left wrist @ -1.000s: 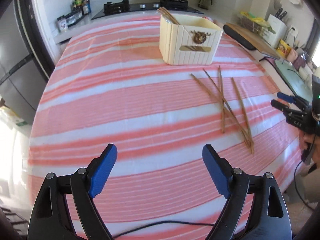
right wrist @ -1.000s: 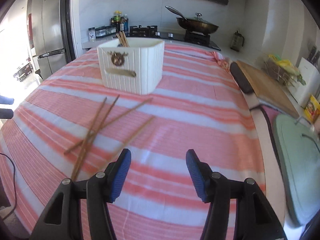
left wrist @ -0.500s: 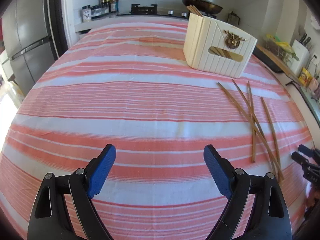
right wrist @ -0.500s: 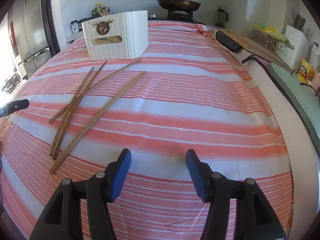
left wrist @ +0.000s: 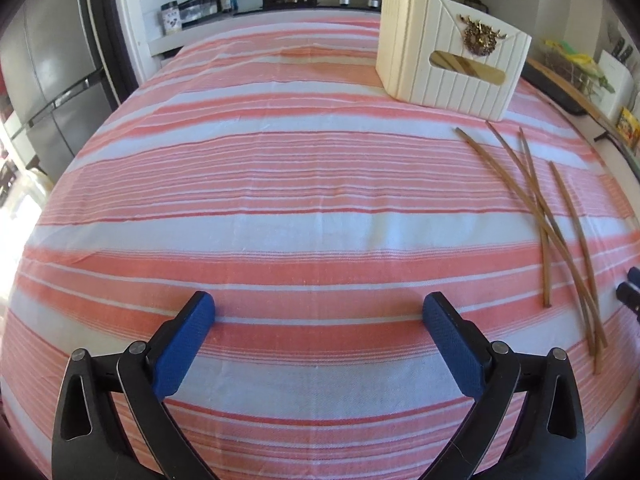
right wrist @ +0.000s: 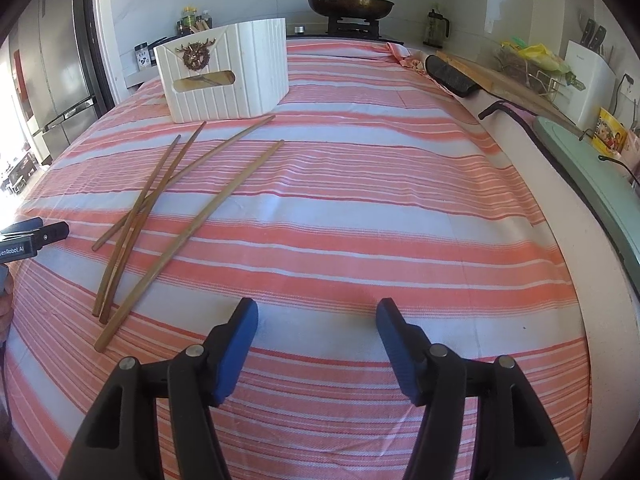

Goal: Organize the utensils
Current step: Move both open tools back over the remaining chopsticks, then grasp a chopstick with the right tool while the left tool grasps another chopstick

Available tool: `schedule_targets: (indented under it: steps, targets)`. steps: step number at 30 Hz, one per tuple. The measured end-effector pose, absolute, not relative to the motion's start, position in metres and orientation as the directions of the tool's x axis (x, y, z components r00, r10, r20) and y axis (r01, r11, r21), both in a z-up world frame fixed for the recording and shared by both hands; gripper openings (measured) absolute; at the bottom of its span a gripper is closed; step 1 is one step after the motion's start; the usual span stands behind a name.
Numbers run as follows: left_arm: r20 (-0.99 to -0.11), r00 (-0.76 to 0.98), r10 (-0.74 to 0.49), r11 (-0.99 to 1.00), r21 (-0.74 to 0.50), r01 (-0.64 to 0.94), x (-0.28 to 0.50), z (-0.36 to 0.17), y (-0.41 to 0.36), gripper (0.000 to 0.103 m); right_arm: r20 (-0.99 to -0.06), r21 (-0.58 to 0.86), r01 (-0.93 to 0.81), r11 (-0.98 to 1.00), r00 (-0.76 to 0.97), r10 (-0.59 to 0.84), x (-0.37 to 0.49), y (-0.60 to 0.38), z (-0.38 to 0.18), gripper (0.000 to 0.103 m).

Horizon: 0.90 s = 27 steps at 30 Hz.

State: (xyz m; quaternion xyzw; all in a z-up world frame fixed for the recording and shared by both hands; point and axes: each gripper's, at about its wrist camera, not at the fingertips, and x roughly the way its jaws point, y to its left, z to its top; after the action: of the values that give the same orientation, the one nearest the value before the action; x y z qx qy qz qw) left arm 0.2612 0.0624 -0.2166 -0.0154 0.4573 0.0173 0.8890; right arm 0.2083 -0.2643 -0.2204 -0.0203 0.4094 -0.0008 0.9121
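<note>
Several wooden chopsticks (left wrist: 542, 216) lie crossed on the striped tablecloth (left wrist: 280, 184), to the right of my left gripper (left wrist: 319, 306). Its jaws are opening, wide apart, with only cloth between them. In the right wrist view the same chopsticks (right wrist: 188, 236) lie to the left of my right gripper (right wrist: 317, 308). Its jaws are opening too and hold nothing. A white ribbed box (left wrist: 452, 76) (right wrist: 236, 80) with a deer emblem stands farther back, with more chopsticks sticking out of its top. Each gripper's tip shows at the edge of the other's view.
A stove with a lidded pan (right wrist: 350, 4) sits behind the table. A fridge (left wrist: 48, 72) and spice jars (left wrist: 200, 0) are at the back left. On the right counter are a cutting board (right wrist: 504, 76), a knife block (right wrist: 588, 76) and a green board (right wrist: 592, 168).
Both grippers have sunk closer to the cloth and rolled level. The left jaws have spread wider and the right jaws a little. The chopsticks and box have stayed in place.
</note>
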Motion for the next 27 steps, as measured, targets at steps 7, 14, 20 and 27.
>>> schedule_targets:
  steps: [7,14,20,27]
  targets:
    - [-0.814,0.581,0.013,0.999,-0.016,-0.046,0.260,-0.216,0.064,0.103,-0.747,-0.036,-0.015,0.999,0.665,-0.017,0.208,-0.265,-0.220,0.063]
    - [-0.814,0.580,0.012,0.999,-0.018,-0.046,0.260,-0.216,0.065,0.103,-0.746,-0.032,-0.015,0.999,0.665,-0.014,0.209,-0.265,-0.220,0.063]
    - [-0.814,0.580,0.012,0.999,-0.018,-0.046,0.260,-0.216,0.065,0.103,-0.744,-0.001,0.014,1.000,0.668,-0.010,0.216,-0.262,-0.213,0.063]
    - [-0.815,0.580,0.013,0.999,-0.017,-0.046,0.261,-0.216,0.065,0.103,-0.755,0.103,-0.088,0.991,0.642,0.135,0.254,-0.207,-0.197,0.059]
